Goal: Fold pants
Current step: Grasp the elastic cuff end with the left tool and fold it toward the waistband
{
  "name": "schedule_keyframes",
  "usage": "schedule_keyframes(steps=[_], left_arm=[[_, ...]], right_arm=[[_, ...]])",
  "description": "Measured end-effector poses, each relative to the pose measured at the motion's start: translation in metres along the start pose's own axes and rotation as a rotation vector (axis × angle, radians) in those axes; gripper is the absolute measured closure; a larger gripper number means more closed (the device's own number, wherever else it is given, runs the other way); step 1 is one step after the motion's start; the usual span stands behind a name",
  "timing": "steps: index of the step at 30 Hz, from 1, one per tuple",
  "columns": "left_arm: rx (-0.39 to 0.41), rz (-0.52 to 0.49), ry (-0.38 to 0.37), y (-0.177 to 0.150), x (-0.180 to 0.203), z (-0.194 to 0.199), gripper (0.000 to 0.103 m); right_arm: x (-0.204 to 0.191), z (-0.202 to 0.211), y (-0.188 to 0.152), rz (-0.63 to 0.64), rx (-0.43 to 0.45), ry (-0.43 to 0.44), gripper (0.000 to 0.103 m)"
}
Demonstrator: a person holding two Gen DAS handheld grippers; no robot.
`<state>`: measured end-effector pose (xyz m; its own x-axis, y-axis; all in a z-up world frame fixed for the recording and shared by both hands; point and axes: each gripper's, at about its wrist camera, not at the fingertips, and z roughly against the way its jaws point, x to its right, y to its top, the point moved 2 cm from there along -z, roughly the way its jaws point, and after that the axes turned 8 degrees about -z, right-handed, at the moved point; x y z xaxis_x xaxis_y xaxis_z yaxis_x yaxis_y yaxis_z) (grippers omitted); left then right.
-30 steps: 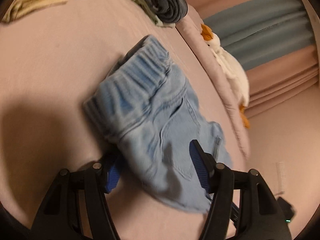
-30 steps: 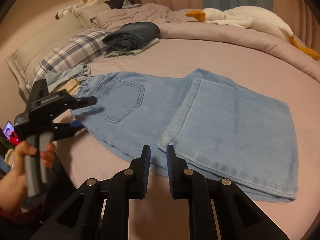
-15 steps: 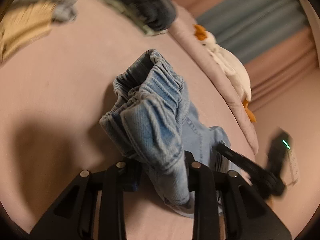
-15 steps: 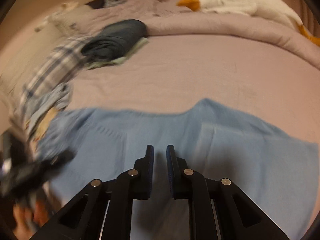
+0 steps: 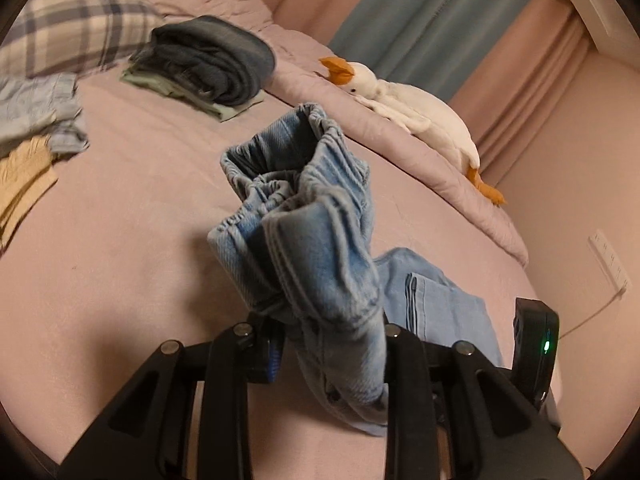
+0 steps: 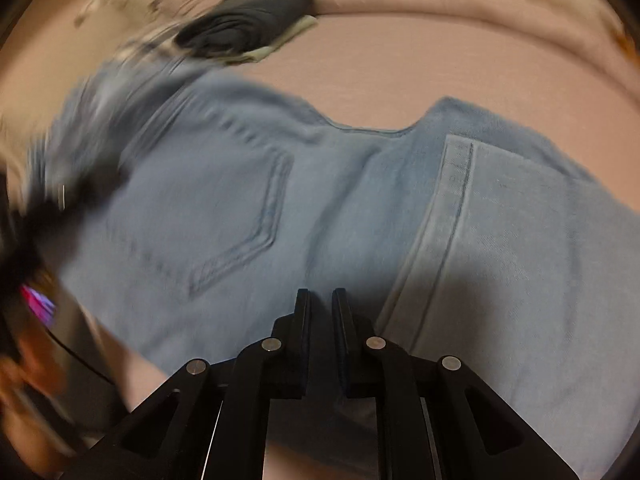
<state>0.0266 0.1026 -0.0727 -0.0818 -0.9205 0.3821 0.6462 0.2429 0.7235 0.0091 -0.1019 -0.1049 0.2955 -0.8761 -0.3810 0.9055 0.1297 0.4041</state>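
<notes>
One tool [image 5: 332,344] apparently clamps pants [image 5: 312,216].

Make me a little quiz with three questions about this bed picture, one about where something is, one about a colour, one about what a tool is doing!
1. Where does the toy goose lie?
A. on the rolled quilt at the bed's far edge
B. on the plaid pillow
C. on the floor

2. What colour are the pants?
A. black
B. light blue
C. yellow

3. What is the left tool doing?
A. standing wide open over bare sheet
B. gripping the goose
C. pinching the pants' bunched waistband

Answers:
1. A, the goose stretches along the quilt roll below the curtains.
2. B, the denim is pale blue in both views.
3. C, the gathered waistband rises from between the tool's fingers, off the bed sheet.
</notes>
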Motion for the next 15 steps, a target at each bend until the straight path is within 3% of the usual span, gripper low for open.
schedule_keyframes(steps=[2,4,6,10,11,12,14,15], left_arm=[[0.009,-0.019,-0.004,0.004,0.009,0.002,0.077],[0.016,-0.047,-0.012,0.009,0.02,0.005,0.077],[0.03,-0.105,-0.022,0.014,0.037,0.012,0.077],[0.043,-0.234,-0.058,0.014,0.078,0.012,0.077],[0.041,-0.26,-0.072,0.013,0.088,0.01,0.077],[0.033,-0.287,-0.092,0.011,0.1,0.006,0.077],[0.02,-0.334,-0.117,0.007,0.12,-0.002,0.076],[0.01,-0.361,-0.13,0.004,0.132,-0.007,0.075]], right_arm=[[-0.002,-0.003,-0.004,-0.012,0.017,-0.009,0.089],[0.004,-0.003,-0.002,-0.072,0.0,0.041,0.089],[0.019,0.005,-0.003,-0.177,-0.015,0.148,0.086],[0.05,0.03,-0.021,-0.367,0.069,0.332,0.082],[0.062,0.036,-0.028,-0.444,0.096,0.409,0.076],[0.072,0.04,-0.033,-0.507,0.119,0.466,0.061],[0.097,0.049,-0.044,-0.643,0.178,0.566,0.041],[0.112,0.052,-0.052,-0.728,0.218,0.637,0.041]])
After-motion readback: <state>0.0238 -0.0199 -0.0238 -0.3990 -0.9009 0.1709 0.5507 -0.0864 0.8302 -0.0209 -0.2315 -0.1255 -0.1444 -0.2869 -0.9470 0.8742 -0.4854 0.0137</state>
